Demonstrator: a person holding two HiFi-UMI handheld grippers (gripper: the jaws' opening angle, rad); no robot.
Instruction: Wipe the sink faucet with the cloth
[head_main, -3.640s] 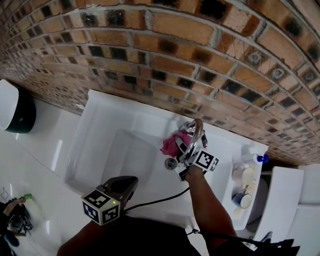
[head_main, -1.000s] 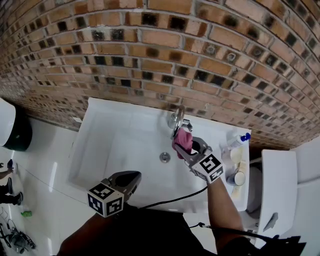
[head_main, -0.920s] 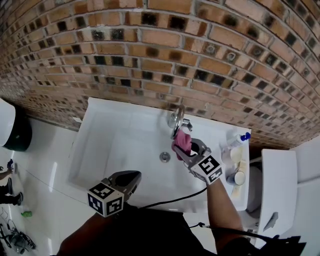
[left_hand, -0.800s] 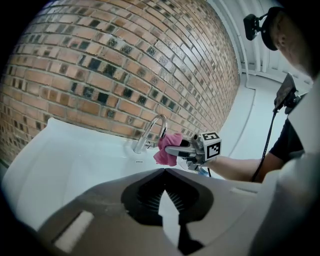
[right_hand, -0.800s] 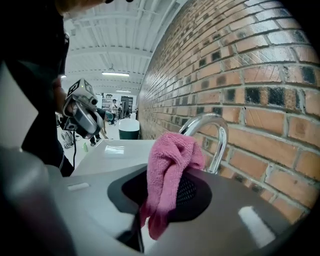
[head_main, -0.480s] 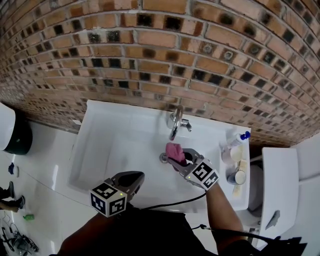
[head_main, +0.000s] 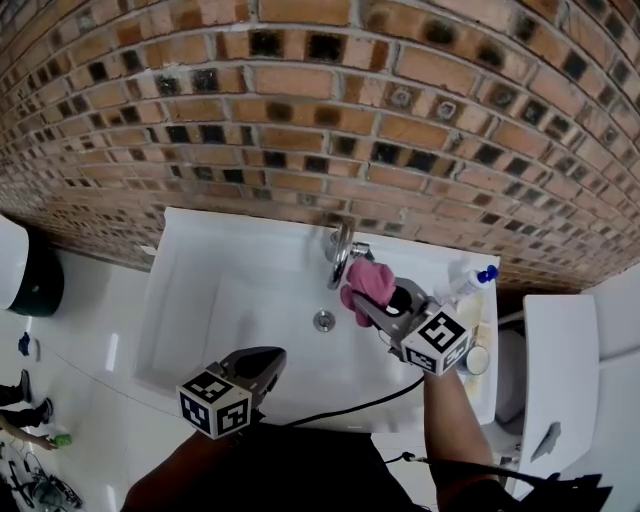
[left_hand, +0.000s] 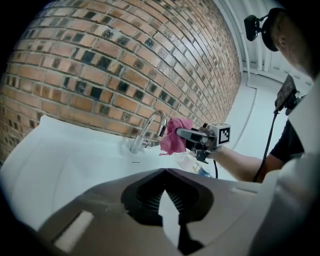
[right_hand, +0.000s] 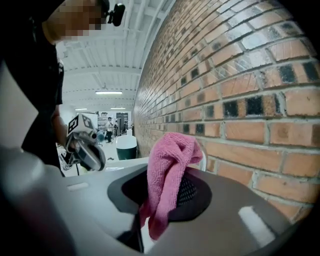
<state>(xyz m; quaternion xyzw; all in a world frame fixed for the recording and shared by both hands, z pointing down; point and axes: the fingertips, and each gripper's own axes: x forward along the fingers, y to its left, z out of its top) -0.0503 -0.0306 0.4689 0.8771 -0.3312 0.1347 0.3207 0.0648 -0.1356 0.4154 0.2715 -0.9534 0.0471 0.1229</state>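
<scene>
Up from low in the sink (head_main: 190, 300), the right gripper (head_main: 378, 302) has lifted the cloth (head_main: 366, 283) to the faucet (head_main: 339, 256) spout. Its fingers are clamped on the cloth, whose ends droop downward. From the wall (head_main: 300, 100) the faucet arches toward the person. The left gripper (head_main: 262, 366), fingers together and empty, hovers at the sink's near rim.

— The pink fuzzy cloth (right_hand: 167, 175) has a soft, looped pile and is quite matt.
— The curved chrome metal faucet (head_main: 342, 245) is the opposite: polished and mirror-bright.
— The white rectangular sink (head_main: 230, 300) looks like glazed ceramic, smooth and glossy.
— The red-brown brick wall (head_main: 300, 110) is rough and dull, with gritty mortar lines.
— The left gripper (left_hand: 165, 171) has a smooth grey plastic shell with a satin sheen.
— And the white floor (head_main: 90, 320) is shiny, with streaks of reflected light.
</scene>
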